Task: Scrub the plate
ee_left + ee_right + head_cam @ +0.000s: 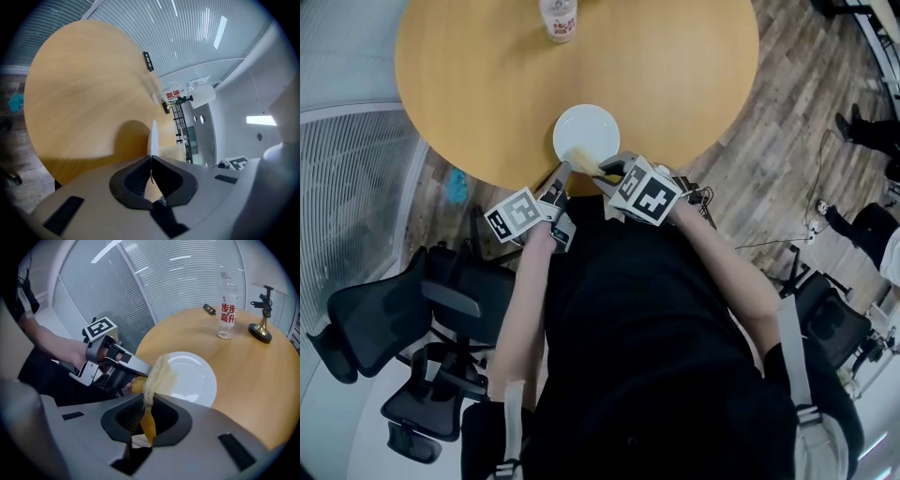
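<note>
plate (587, 131): white one, parked at the 6 o'clock edge of the round wooden surface (487, 75) in the head view
left hand-held gripper (151, 159): clamped on the plate's rim at roughly 7 o'clock, with the rim edge-on between the jaws
sponge (157, 376): yellow scrubby thing, touching the plate at about 6 o'clock
right hand-held gripper (148, 401): squeezed tight on the sponge, at the plate's 5 o'clock, just beside the left one
bottle (558, 19): way off at 12 o'clock, well apart from the plate
</note>
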Demonstrator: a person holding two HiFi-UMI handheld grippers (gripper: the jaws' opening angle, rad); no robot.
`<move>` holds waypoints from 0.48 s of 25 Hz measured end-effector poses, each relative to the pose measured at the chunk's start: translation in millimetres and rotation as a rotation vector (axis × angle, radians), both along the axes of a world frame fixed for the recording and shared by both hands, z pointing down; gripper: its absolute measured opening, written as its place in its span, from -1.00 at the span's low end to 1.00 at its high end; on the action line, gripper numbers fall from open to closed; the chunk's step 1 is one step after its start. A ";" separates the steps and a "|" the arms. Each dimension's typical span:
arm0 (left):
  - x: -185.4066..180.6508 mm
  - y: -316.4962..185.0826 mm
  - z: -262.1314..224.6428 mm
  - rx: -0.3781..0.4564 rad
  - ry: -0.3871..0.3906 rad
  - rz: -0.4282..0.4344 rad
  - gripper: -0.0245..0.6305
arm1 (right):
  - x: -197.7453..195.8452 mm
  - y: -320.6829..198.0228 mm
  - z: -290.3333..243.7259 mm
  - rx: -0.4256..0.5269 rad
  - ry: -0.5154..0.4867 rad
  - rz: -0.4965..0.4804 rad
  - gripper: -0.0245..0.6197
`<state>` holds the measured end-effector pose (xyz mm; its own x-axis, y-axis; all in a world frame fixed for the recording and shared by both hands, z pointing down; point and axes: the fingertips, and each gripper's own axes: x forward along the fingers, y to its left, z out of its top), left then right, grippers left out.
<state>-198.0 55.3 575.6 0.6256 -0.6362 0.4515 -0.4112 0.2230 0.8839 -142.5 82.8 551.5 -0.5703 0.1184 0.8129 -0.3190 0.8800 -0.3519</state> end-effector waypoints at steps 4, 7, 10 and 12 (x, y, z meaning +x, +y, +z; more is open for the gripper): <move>4.1 4.3 -4.2 0.030 -0.043 0.056 -0.85 | -14.9 3.4 -1.5 -0.008 -0.024 -0.018 -0.78; 5.3 4.4 -8.1 0.055 -0.065 0.073 -0.85 | -24.4 -5.4 -1.6 -0.012 -0.029 0.009 -0.78; 2.8 3.5 -9.1 0.058 -0.069 0.065 -0.85 | -27.2 -21.0 2.6 0.008 -0.023 0.036 -0.78; 1.8 3.1 -9.5 0.061 -0.069 0.064 -0.85 | -24.5 -32.7 6.9 0.021 -0.018 0.058 -0.78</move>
